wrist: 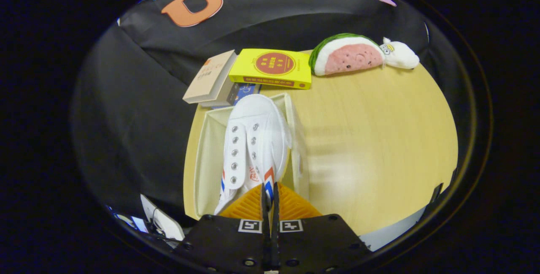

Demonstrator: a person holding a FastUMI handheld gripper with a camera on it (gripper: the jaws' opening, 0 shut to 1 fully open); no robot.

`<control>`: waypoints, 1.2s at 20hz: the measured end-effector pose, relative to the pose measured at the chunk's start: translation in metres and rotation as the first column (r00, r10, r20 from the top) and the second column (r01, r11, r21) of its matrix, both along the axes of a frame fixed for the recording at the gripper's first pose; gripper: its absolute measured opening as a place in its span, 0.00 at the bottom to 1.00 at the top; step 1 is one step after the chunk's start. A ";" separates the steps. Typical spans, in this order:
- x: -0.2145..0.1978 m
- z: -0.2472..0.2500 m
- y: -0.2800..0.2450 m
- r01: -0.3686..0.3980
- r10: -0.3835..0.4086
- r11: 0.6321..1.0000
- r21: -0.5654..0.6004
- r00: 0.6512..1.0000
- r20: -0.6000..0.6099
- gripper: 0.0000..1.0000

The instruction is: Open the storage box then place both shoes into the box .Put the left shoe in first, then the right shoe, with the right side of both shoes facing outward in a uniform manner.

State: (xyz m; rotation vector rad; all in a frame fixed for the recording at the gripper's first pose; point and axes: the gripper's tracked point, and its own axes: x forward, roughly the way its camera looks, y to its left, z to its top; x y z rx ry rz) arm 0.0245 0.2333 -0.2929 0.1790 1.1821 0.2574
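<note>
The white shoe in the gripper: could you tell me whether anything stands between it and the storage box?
Nothing visible does. The gripper is shut on the white shoe, which hangs right over the open storage box; the books and plush toy lie beyond.

Round table [379,139], pale wood-grain top, light-coloured edge showing beyond the gripper's right side. Directly on it:
- open storage box [201,155], cream walls, on the left part of the top, just ahead of the fingers; its right wall looks clear
- stack of books at the far side, just beyond the box: yellow book [272,68] on top, lying flat; tan book [211,77] leaning at its left; a dark blue book [242,92] partly visible underneath, touching the box's far end
- watermelon-slice plush [346,54] at the far edge, right of the yellow book
- small white plush [398,54] touching the watermelon's right end
</note>
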 end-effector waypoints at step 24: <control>-0.010 0.003 -0.013 -0.110 0.138 0.974 -0.196 0.982 0.132 0.83</control>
